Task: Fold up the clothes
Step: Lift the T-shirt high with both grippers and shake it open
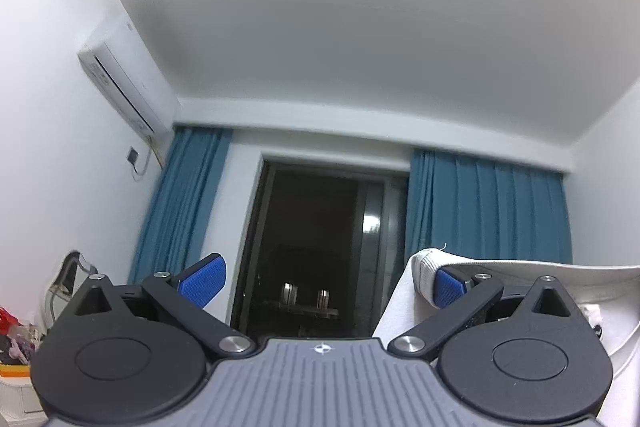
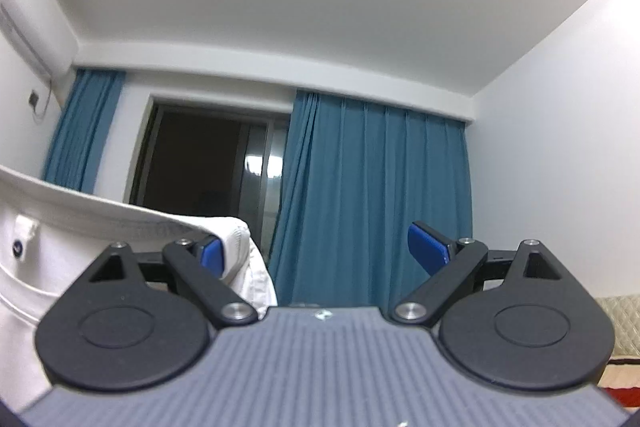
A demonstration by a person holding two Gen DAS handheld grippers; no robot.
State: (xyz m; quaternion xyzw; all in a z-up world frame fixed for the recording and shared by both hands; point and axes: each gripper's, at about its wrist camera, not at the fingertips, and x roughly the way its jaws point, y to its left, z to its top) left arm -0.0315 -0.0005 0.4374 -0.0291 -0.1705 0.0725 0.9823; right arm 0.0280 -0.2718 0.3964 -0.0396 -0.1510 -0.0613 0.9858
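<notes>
A white garment point(image 1: 520, 273) with a ribbed hem stretches between my two grippers, both tilted up toward the ceiling. My left gripper point(image 1: 328, 283) is open; its right blue pad point(image 1: 450, 289) is tucked inside the garment's edge, while the left pad is bare. In the right wrist view the same garment point(image 2: 80, 215) shows a small label and seams. My right gripper point(image 2: 318, 251) is open too, with its left pad point(image 2: 212, 255) hooked under the cloth and the right pad free. Most of the garment hangs below, out of view.
Blue curtains point(image 1: 488, 211) flank a dark glass door point(image 1: 320, 247) straight ahead. An air conditioner point(image 1: 128, 79) is mounted on the left wall. Colourful clutter point(image 1: 12, 339) lies low at the left. A quilted beige surface point(image 2: 620, 319) lies low at the right.
</notes>
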